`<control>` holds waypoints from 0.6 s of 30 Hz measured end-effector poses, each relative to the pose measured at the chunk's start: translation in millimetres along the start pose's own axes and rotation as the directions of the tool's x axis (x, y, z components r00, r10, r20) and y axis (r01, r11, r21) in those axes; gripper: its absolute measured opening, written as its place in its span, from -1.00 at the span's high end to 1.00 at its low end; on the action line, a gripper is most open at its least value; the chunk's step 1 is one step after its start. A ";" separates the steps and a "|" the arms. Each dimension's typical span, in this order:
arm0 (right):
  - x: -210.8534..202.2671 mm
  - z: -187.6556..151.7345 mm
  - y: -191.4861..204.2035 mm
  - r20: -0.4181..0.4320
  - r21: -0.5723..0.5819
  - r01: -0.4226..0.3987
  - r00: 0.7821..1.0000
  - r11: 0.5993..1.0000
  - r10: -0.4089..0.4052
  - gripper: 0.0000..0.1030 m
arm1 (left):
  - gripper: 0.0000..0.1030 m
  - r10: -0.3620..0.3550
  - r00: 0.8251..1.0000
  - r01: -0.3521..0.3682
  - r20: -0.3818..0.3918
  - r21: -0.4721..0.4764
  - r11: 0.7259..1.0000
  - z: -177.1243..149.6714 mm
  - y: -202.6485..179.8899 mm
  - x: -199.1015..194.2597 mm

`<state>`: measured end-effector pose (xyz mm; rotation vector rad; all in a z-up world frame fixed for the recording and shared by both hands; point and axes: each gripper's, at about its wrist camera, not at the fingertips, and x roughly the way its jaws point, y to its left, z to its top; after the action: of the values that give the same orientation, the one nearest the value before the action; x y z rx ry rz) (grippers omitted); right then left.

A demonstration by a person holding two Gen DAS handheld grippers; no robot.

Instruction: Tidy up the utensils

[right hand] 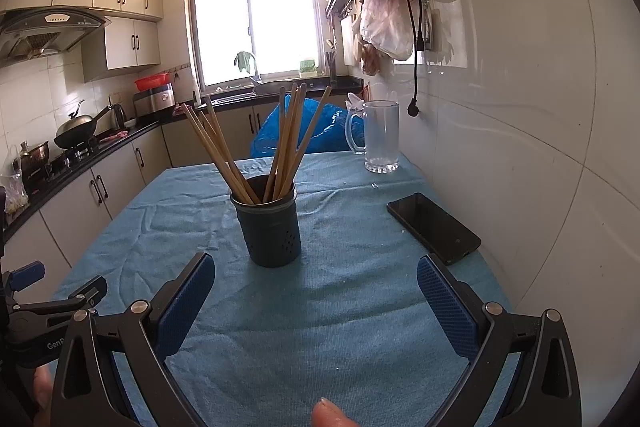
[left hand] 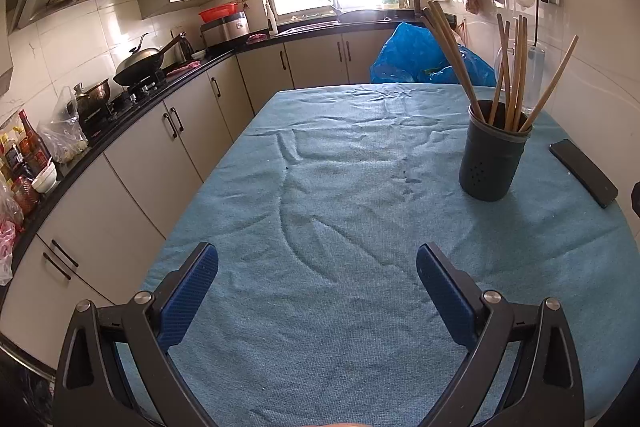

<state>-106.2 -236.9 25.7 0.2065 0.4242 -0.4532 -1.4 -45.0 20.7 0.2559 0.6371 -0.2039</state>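
Observation:
A dark grey utensil holder (left hand: pixel 490 165) stands upright on the blue tablecloth (left hand: pixel 340 227) at the right, with several wooden chopsticks (left hand: pixel 514 83) standing in it. In the right wrist view the holder (right hand: pixel 268 227) is straight ahead, chopsticks (right hand: pixel 280 143) fanned out of its top. My left gripper (left hand: pixel 317 263) is open and empty above the cloth, left of and nearer than the holder. My right gripper (right hand: pixel 316 275) is open and empty, just short of the holder. The left gripper also shows at the left edge of the right wrist view (right hand: pixel 36 291).
A black phone (right hand: pixel 434 227) lies on the cloth right of the holder, near the white tiled wall. A glass mug (right hand: pixel 380 137) stands at the far right corner. A blue plastic bag (right hand: pixel 304 127) sits behind the table. Kitchen counter and cabinets (left hand: pixel 132 147) run along the left.

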 end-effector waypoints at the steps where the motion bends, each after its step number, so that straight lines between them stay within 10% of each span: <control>1: -0.3 -0.4 0.4 0.001 -0.002 0.000 1.000 1.000 0.000 -1.00 | -0.92 0.000 1.000 0.000 -0.001 0.000 1.000 0.4 -0.7 0.1; 18: -0.2 0.1 -0.2 -0.006 -0.005 0.001 1.000 1.000 -0.001 -1.00 | -0.92 0.001 1.000 -0.001 -0.007 0.002 1.000 -0.6 -1.4 1.4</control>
<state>-106.4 -237.1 25.9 0.2032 0.4311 -0.4522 -1.0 -46.3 19.2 0.2585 0.6441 -0.2030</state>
